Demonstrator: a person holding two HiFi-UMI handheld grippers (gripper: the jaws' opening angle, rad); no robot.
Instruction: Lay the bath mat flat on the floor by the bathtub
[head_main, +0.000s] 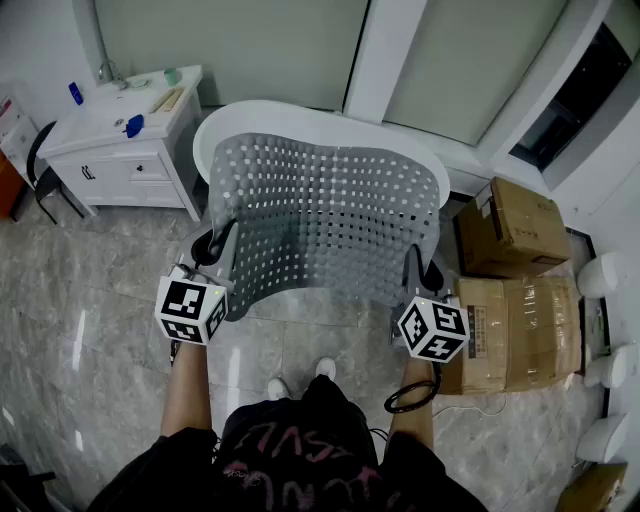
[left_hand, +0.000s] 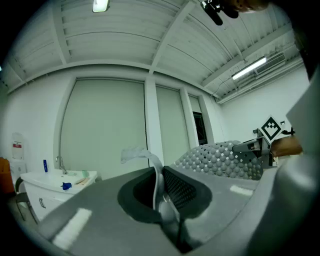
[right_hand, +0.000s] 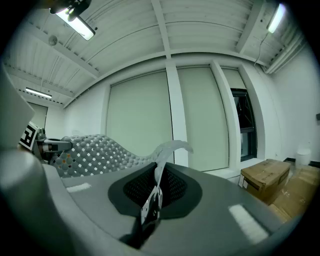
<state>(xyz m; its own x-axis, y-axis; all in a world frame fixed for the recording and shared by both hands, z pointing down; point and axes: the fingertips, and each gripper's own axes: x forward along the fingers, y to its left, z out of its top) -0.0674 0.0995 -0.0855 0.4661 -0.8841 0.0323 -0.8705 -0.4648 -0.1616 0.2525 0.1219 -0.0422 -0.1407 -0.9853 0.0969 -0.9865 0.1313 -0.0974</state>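
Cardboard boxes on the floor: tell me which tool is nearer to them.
Right. The right tool grips the bath mat at the corner just beside the cardboard boxes. The left tool grips the opposite corner, on the mat's far side from them.

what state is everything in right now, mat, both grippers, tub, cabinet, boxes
bath mat: held up off the floor, sagging between the grippers, not yet laid flat
left gripper: shut on the mat's edge
right gripper: shut on the mat's other edge
bathtub: mostly hidden behind the mat, contents cannot be told
cabinet: drawers shut
cardboard boxes: closed, on the floor
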